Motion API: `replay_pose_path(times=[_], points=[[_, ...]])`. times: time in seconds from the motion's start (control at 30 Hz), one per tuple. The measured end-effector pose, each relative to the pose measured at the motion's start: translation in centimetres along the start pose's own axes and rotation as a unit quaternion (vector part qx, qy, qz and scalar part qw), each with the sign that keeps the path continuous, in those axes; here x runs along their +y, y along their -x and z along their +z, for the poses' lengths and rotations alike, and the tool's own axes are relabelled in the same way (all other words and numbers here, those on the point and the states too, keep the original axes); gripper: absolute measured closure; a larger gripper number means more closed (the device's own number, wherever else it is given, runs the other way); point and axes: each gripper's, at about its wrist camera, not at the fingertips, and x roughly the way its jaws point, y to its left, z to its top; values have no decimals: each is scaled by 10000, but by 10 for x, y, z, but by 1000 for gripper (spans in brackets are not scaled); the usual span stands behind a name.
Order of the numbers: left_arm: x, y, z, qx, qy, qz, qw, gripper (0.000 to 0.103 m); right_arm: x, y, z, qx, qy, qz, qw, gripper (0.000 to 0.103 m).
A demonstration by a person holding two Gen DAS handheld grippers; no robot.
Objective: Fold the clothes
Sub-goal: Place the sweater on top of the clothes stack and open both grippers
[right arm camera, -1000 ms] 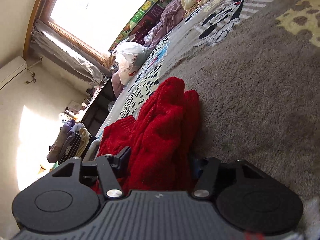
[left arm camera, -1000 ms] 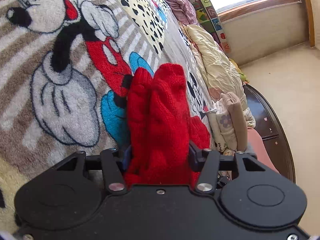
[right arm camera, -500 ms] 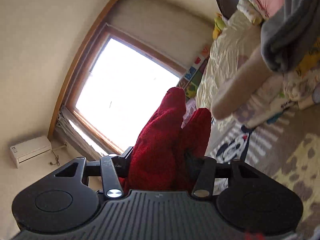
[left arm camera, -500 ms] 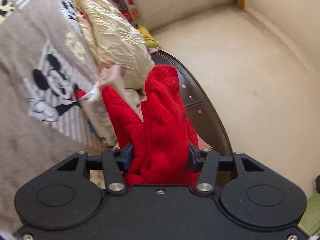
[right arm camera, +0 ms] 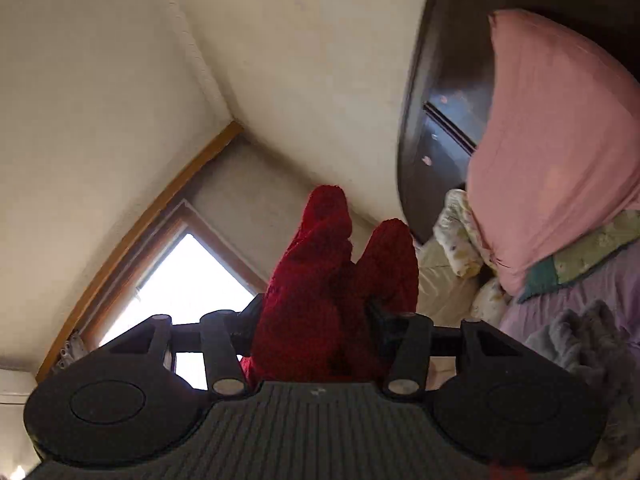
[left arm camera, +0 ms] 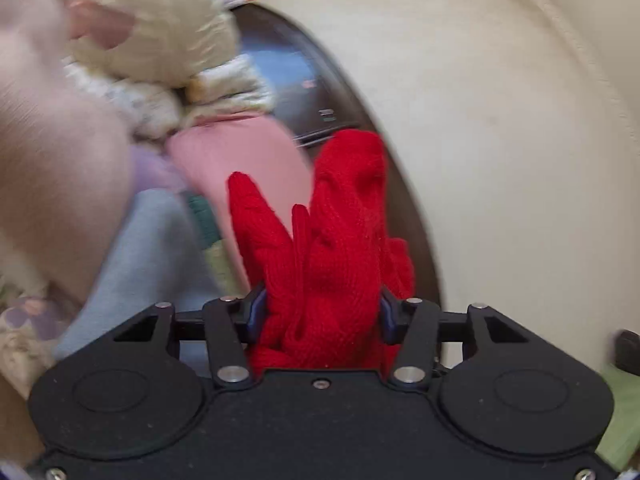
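Note:
A red knitted garment (left arm camera: 340, 240) is bunched between the jaws of my left gripper (left arm camera: 320, 312), which is shut on it and holds it up in the air. The same red garment (right arm camera: 336, 276) is also clamped in my right gripper (right arm camera: 316, 320), which is shut on it. Both grippers hold it close to a stack of folded clothes (left arm camera: 224, 160) at the head of the bed. The fingertips of both grippers are hidden by the knit.
A pink folded piece (right arm camera: 552, 140) lies on top of the stack, with grey-blue (left arm camera: 148, 240) and beige (left arm camera: 48, 160) pieces beside it. A dark wooden headboard (right arm camera: 432, 92) stands behind. A cream quilt (left arm camera: 152, 20), a cream wall (left arm camera: 500, 120) and a window (right arm camera: 188, 276) show.
Both grippers have lifted the red garment off the Mickey Mouse blanket and carried it to the stack of folded clothes by the headboard. Both stay shut on it.

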Motion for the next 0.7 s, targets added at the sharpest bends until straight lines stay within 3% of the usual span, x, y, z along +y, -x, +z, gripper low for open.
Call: replay_pose_path(times=[0.07, 0.13, 0.2, 0.3, 0.4, 0.43, 0.5, 0.63, 0.7], points=[[38, -24, -5, 282, 255, 746, 9965, 54, -57, -24, -13, 433, -432, -925, 9938, 51], [32, -31, -4, 339, 143, 939, 9949, 53, -111, -43, -33, 892, -671, -1802, 9773, 58], [21, -34, -2, 341, 53, 1000, 9944, 51, -127, -38, -32, 777, -696, -1585, 9818, 59], [16, -30, 1, 297, 238, 1028, 9940, 45, -119, -47, -24, 902, -536, -1723, 9794, 57], [8, -5, 1, 115, 270, 890, 9956, 28, -102, -47, -17, 870, -337, -1695, 9811, 48], [4, 11, -2, 27, 215, 870, 9960, 21, -93, -43, -14, 777, -136, -1643, 9832, 44], [-3, 45, -7, -118, 33, 824, 9965, 20, -71, -29, -6, 647, 179, -1567, 9854, 22], [-14, 121, -29, -425, -481, 1151, 9913, 19, -38, 0, -10, 859, 484, -1430, 9848, 19], [-25, 164, -46, -629, -853, 1528, 9826, 19, -18, 23, -26, 1173, 551, -1371, 9820, 12]])
